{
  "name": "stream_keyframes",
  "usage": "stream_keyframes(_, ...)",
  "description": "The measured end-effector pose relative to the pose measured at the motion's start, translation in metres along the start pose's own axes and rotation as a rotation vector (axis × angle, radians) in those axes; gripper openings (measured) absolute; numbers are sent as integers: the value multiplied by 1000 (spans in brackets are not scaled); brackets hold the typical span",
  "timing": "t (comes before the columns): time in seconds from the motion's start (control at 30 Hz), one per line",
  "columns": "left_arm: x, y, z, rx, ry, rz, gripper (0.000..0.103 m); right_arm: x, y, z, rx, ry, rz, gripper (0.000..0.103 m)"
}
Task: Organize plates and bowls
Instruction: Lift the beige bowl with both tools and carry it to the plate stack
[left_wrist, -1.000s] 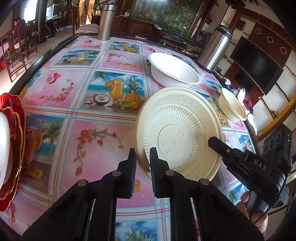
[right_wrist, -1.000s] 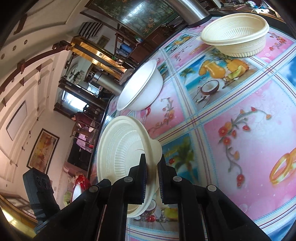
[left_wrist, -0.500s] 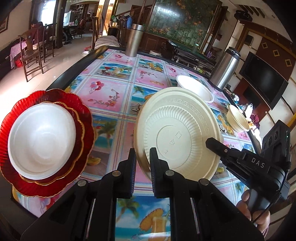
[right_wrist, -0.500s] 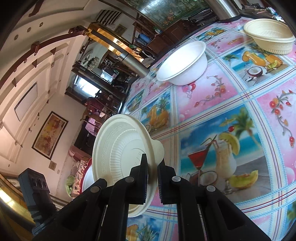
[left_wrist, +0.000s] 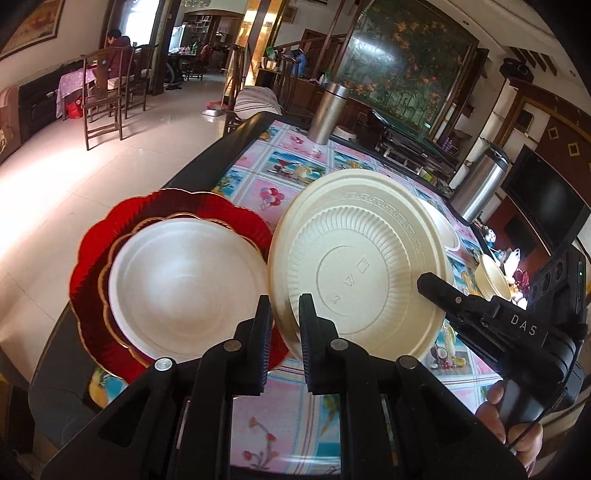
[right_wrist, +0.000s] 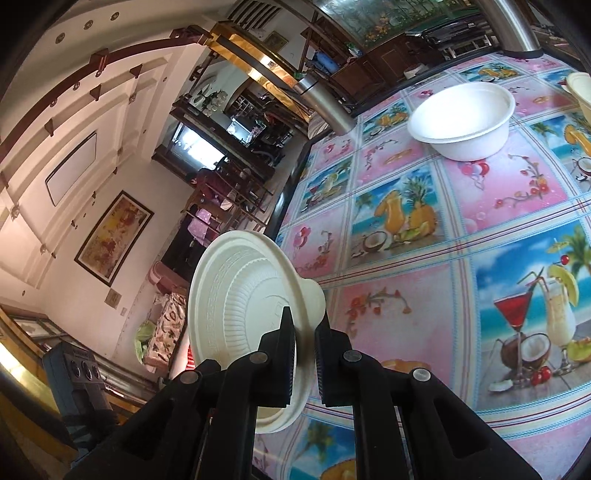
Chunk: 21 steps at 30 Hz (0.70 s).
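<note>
Left wrist view, both tongs (left_wrist: 282, 325) (right_wrist: 304, 354) clamped on cream bowl (left_wrist: 362, 269) rim

A glossy tablecloth printed with tropical drinks and flowers (left_wrist: 295, 173) covers the dark-edged table (left_wrist: 207, 158). A tall steel flask (left_wrist: 327, 112) stands at its far edge, a larger steel thermos (left_wrist: 480, 184) at the right edge.

We see a bowl (left_wrist: 184, 284) on stacked plates (left_wrist: 92, 258) at the table's (left_wrist: 280, 406) near left corner. Just right of it, a plate (left_wrist: 362, 269) hangs above the table. Behind sit two bowls (right_wrist: 461, 118), with a flask (left_wrist: 327, 112) at the far left edge.
</note>
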<state>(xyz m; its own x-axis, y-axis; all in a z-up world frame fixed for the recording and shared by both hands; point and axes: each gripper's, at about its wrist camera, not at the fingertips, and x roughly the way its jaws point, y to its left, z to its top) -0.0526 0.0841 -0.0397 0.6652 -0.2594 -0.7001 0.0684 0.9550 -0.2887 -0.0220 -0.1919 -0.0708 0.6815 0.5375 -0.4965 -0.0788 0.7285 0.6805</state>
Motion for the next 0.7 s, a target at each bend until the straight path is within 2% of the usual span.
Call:
stream_keyframes(0.33, -6, 47, 9, -70, -12, 97, 12, 50, 55, -12, -73, 77, 46, 10)
stream_keyframes(0.57, -4, 64, 11, -108, 5, 145, 12, 81, 69, -21, -63, 153, 68, 10)
stream_keyframes(0.7, 0, 72, 9, -133, 32, 145, 12, 95, 74, -26, -70, 186, 62, 10)
